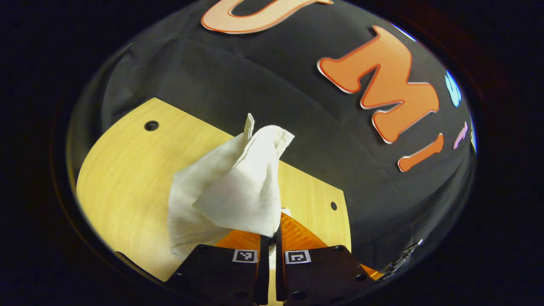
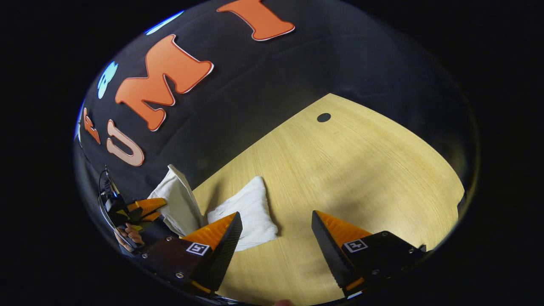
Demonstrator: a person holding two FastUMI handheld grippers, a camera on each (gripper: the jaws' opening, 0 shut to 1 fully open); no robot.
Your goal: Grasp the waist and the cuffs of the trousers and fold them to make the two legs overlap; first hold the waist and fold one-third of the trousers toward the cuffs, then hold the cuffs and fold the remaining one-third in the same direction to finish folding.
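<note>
Pale wooden bench [image 2: 340,170]: left gripper [image 1: 272,238] clamps white cloth trousers [image 1: 238,187], lifted; right gripper [image 2: 276,238] gapes empty, trousers lying to its left.

The pale wooden tabletop [image 2: 361,170] lies bare ahead of the right gripper [image 2: 276,238], whose fingers stand wide apart with open wood between them; only a small dark round hole [image 2: 324,117] marks that stretch. To its left, the white crumpled cloth trousers [image 2: 250,212] block the way, partly lifted by the left gripper [image 2: 144,209]. In the left gripper view the raised white cloth [image 1: 238,187] hangs directly ahead; bare wood [image 1: 127,170] opens to its left.
</note>
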